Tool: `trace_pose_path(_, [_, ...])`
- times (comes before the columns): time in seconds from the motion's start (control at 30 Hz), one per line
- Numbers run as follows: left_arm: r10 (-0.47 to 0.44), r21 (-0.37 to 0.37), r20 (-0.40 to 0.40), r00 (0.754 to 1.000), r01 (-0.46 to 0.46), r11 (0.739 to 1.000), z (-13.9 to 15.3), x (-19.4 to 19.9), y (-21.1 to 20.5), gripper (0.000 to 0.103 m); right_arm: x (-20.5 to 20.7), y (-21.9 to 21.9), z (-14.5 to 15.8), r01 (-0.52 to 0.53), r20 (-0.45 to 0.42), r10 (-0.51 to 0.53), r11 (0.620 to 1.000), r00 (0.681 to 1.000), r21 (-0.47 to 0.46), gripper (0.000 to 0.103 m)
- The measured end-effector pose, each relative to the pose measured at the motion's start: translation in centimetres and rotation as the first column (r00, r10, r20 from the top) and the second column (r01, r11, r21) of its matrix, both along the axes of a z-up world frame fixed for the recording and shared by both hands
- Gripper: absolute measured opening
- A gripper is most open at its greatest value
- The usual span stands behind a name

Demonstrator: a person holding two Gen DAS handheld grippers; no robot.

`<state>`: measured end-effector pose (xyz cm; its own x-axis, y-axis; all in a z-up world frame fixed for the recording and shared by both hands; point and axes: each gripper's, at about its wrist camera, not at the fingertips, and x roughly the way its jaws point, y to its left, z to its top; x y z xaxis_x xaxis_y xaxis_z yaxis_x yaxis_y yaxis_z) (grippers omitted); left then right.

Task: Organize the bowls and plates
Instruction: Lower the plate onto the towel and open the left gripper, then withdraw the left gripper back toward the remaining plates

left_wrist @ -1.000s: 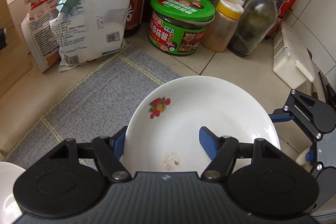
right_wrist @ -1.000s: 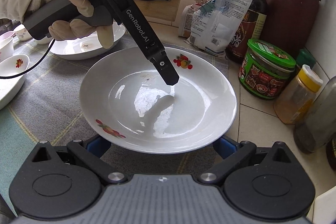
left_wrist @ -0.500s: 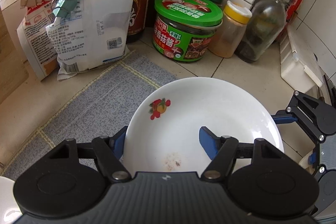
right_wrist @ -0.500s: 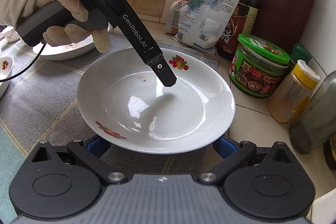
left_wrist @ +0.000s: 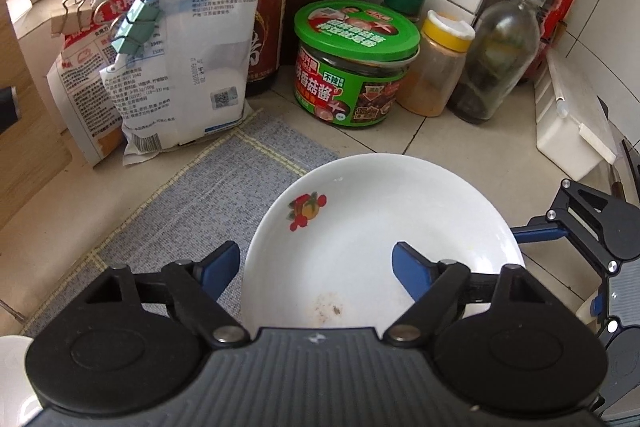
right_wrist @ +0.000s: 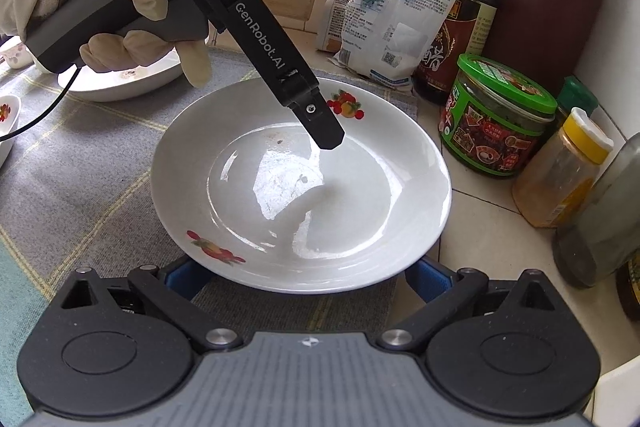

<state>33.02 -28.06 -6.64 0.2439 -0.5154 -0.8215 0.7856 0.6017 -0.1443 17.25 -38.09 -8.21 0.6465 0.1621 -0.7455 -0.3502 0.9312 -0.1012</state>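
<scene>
Your left gripper (left_wrist: pixel 316 267) is letting go: its jaws are opening, one blue finger (left_wrist: pixel 412 269) inside the shallow white plate with fruit prints (right_wrist: pixel 304 183), the other outside the rim, pads off it. Your right gripper (right_wrist: pixel 302 277) sits low at the plate's near edge, jaws wide, w/ both blue tips peeking out under the rim, not pinching. The plate rests half on the grey woven mat (left_wrist: pixel 192 199), half on the tile counter (left_wrist: pixel 460 143), near the green-lidded sauce jar (right_wrist: pixel 500 119). Another white plate (right_wrist: pixel 120 83) waits behind your gloved hand (right_wrist: pixel 116 15). Lift the left finger straight up & out so you don't drag the plate off the mat.
</scene>
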Motion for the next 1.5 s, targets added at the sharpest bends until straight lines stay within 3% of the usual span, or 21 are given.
trace_pose_path(0.3, [0.05,-0.037,0.068,0.996,-0.047,0.998,3.9,-3.1,3.0,0.088,-2.7,0.4,1.5,0.063,0.001,-0.063,0.998,0.998,0.02,0.103])
trace_pose_path(0.63, [0.112,-0.101,0.195,0.974,-0.093,0.991,7.8,-11.8,6.8,0.091,-7.1,3.6,3.1,0.059,0.042,-0.06,0.997,0.997,0.041,0.103])
trace_pose_path(0.83, [0.128,-0.093,0.296,0.946,-0.105,0.99,8.1,-18.3,8.3,0.092,-10.3,5.1,4.0,0.051,0.058,-0.055,0.997,0.997,0.057,0.103])
trace_pose_path(1.07, [0.177,-0.108,0.337,0.925,-0.149,0.983,7.9,-24.1,9.9,0.093,-13.2,5.3,4.8,0.091,0.073,-0.1,0.99,0.992,0.107,0.103])
trace_pose_path(1.3, [0.269,-0.117,0.342,0.9,-0.243,0.963,6.8,-28.0,11.3,0.094,-15.2,5.2,4.0,0.124,0.037,-0.132,0.978,0.991,0.166,0.103])
trace_pose_path(1.5, [0.379,-0.148,0.286,0.88,-0.35,0.925,5.6,-30.6,12.8,0.094,-16.5,5.3,3.3,0.11,0.01,-0.114,0.977,0.993,0.183,0.103])
